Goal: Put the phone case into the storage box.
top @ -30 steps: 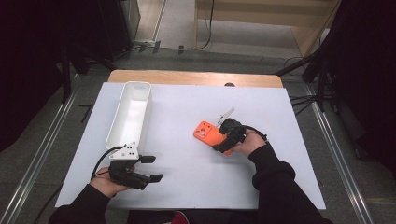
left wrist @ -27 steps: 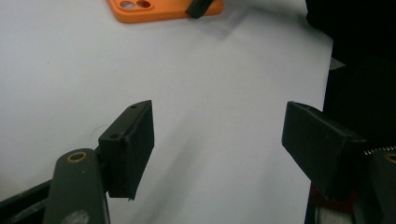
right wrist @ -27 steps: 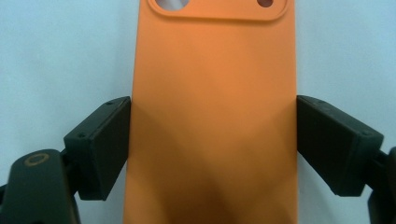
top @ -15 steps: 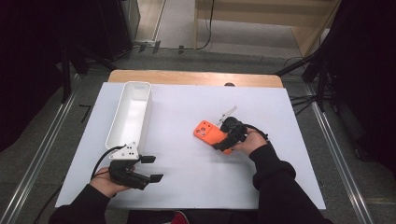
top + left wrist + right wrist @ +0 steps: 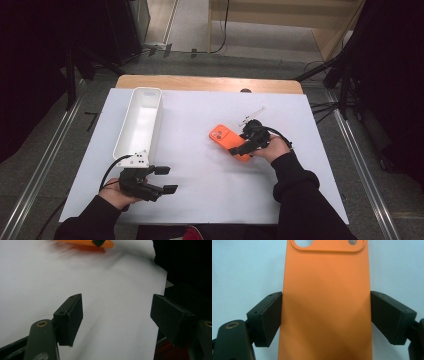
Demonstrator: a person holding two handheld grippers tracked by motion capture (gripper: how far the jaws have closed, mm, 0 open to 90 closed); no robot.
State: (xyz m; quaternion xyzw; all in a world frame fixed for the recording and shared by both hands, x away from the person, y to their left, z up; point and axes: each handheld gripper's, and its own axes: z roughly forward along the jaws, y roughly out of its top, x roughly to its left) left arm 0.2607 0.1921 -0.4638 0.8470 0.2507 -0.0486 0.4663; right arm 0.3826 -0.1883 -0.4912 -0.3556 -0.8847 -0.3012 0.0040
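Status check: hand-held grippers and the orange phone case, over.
Right hand-held gripper clamped on orange phone case. Left hand-held gripper open, idle. White tray far left; path clear.

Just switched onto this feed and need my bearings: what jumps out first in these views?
The orange phone case stands out, right of centre on the white table cover, with the right gripper closed on its two long edges. A long white tray lies at the left. Near the front left edge the left gripper rests with its jaws open and nothing between them.
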